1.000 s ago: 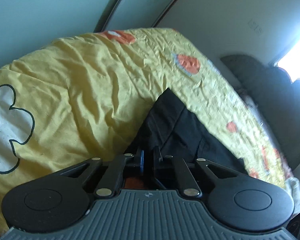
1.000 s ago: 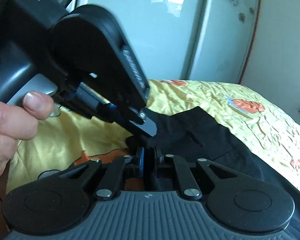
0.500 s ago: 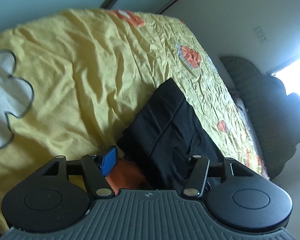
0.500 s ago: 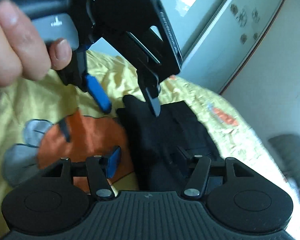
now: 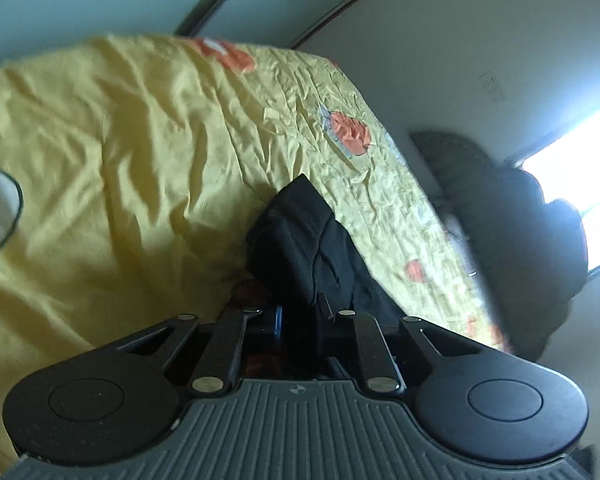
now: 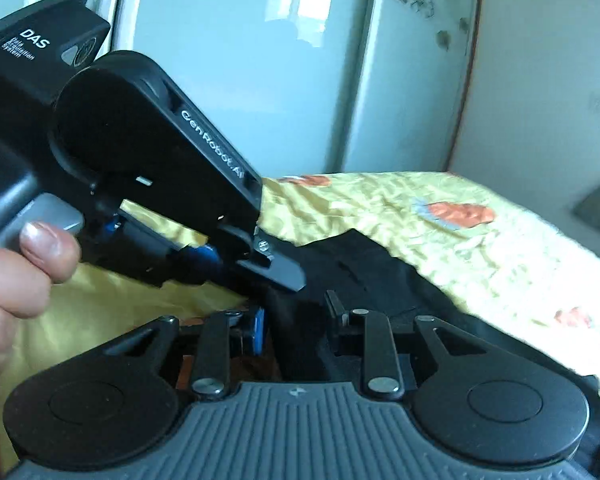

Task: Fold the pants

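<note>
Black pants (image 5: 300, 240) lie on a yellow bedspread (image 5: 120, 160) with orange patches. My left gripper (image 5: 300, 316) sits at the pants' near end, and its jaws are closing with a fold of black cloth filling the gap between them. In the right wrist view the same pants (image 6: 380, 276) run away to the right. My right gripper (image 6: 296, 320) is also closing on bunched black cloth at that end. The left gripper (image 6: 256, 268) shows there too, just above and to the left, held by a person's hand (image 6: 20, 272).
Pale wardrobe doors (image 6: 240, 80) stand behind the bed. A dark padded headboard (image 5: 500, 220) and a bright window (image 5: 572, 184) are at the far right. Open bedspread spreads to the left of the pants.
A second ago both grippers were shut. Half a second ago both stood wide open over the pants' edge. Both have now narrowed onto the black cloth, and the right one has shifted.
</note>
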{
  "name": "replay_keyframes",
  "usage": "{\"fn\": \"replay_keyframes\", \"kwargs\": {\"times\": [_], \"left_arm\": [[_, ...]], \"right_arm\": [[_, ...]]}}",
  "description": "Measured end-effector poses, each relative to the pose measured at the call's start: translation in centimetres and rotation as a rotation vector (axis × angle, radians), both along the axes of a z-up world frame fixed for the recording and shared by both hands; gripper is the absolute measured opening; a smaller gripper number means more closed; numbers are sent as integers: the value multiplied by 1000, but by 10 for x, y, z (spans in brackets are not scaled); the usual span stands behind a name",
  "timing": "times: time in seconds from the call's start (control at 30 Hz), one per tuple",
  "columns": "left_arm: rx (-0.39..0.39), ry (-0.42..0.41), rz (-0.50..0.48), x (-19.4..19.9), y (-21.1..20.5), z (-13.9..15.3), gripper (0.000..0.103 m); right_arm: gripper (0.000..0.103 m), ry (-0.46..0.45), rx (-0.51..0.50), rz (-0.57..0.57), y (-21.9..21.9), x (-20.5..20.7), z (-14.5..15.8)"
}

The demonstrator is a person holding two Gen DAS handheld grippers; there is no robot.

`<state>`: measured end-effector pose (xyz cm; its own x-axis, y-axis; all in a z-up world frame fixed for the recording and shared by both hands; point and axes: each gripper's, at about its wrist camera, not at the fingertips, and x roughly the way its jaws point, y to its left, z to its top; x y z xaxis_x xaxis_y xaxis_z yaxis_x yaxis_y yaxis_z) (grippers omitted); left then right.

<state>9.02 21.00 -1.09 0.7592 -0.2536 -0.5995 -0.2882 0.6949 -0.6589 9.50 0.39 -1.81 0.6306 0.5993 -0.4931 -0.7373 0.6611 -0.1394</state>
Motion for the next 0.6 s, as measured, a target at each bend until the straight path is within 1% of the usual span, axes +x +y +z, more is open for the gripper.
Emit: {"fn": "replay_keyframes", "kwargs": {"times": [0.03, 0.07, 0.13, 0.17, 0.2, 0.23, 0.27, 0.3, 0.33, 0.37, 0.4, 0.47, 0.53, 0.6], "left_arm": [[38, 15, -7, 1, -4, -2, 18], [49, 25, -13, 2, -5, -5, 18], [19, 25, -23, 1, -1, -10, 18], [-4, 27, -27, 0, 2, -11, 23], [-32, 28, -24, 2, 5, -13, 31], [-53, 33, -13, 2, 8, -14, 35], [-56, 40, -12, 4, 8, -14, 42], [-57, 45, -21, 6, 7, -14, 46], [-60, 45, -27, 8, 6, -14, 50], [-64, 35, -36, 10, 5, -13, 60], [-71, 22, -45, 12, 3, -12, 67], [-89, 1, -54, 18, 1, -12, 69], [-112, -17, -58, 31, -1, -13, 69], [-146, -24, -63, 44, -2, -15, 69]], "right_arm": [[27, -21, -50, -1, 1, -1, -2], [28, -52, -99, -3, 3, -7, -6], [28, -134, -203, -20, 7, -23, -14], [28, -181, -253, -30, 9, -30, -18], [28, -231, -302, -34, 12, -37, -23], [28, -282, -347, -34, 15, -42, -27], [28, -331, -387, -31, 20, -46, -33], [28, -372, -420, -25, 24, -48, -38], [27, -391, -425, -20, 26, -48, -40], [27, -377, -390, -21, 24, -42, -39], [27, -333, -321, -29, 18, -40, -33], [26, -224, -168, -71, 2, -25, -15], [26, -138, -13, -124, -21, -11, 2], [26, -59, 79, -131, -40, -1, 14]]}}
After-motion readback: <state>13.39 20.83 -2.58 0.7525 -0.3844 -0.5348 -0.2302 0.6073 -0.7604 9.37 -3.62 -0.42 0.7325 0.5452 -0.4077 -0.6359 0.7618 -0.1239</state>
